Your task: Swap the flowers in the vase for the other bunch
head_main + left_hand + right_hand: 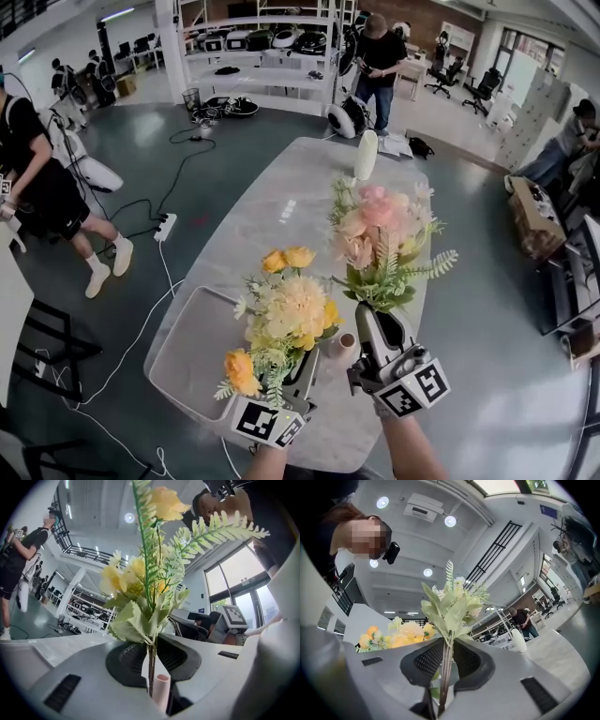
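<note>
**A bunch clamped in each of my jaws, over the near end of the surface**

My left gripper (302, 364) (151, 660) has its jaws closed on the thin stems of the yellow bunch (286, 314) (140, 573): yellow and orange blooms, a pale cream head, fern sprigs, held upright. My right gripper (375, 323) (446, 660) pinches the stems of the pink bunch (380, 234) (452, 604) the same way, with pink and peach blooms above broad green leaves. The small pink vase (345, 345) (162, 690) stands low between the two grippers, near the surface's (272, 211) near edge. A grey tray (183, 361) lies at the near left corner, partly under the yellow blooms. A white egg-shaped vase (366, 155) stands at the far end, well apart.
</note>
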A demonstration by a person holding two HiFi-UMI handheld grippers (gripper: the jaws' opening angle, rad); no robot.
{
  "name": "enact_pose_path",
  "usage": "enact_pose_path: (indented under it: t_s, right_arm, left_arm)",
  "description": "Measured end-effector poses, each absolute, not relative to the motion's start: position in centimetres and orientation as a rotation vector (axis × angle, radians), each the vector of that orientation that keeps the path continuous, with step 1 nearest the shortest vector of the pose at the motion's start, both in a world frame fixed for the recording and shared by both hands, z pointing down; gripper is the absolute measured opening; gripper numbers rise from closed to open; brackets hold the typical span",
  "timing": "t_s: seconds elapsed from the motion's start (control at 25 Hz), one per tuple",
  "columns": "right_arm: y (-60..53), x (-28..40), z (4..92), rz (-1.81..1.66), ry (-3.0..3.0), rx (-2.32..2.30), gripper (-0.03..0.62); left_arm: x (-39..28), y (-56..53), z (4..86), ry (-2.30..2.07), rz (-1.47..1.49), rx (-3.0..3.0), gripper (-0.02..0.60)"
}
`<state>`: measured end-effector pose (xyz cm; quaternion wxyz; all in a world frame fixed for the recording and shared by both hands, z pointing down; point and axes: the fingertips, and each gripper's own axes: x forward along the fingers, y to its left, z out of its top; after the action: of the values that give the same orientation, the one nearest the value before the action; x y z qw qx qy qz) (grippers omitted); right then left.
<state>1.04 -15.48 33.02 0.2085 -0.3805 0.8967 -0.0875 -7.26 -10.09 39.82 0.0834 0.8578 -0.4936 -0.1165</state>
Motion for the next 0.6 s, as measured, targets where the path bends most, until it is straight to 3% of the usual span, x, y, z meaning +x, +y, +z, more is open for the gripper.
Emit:
enact_pose_path:
  t_s: [0.6]
  right_arm:
    - [-17.1,0.9,33.7,-0.142,2.534,-1.003,0.075]
  left_arm:
    - [-7.5,-10.0,40.9,-1.512,-0.35,2.537,0.069]
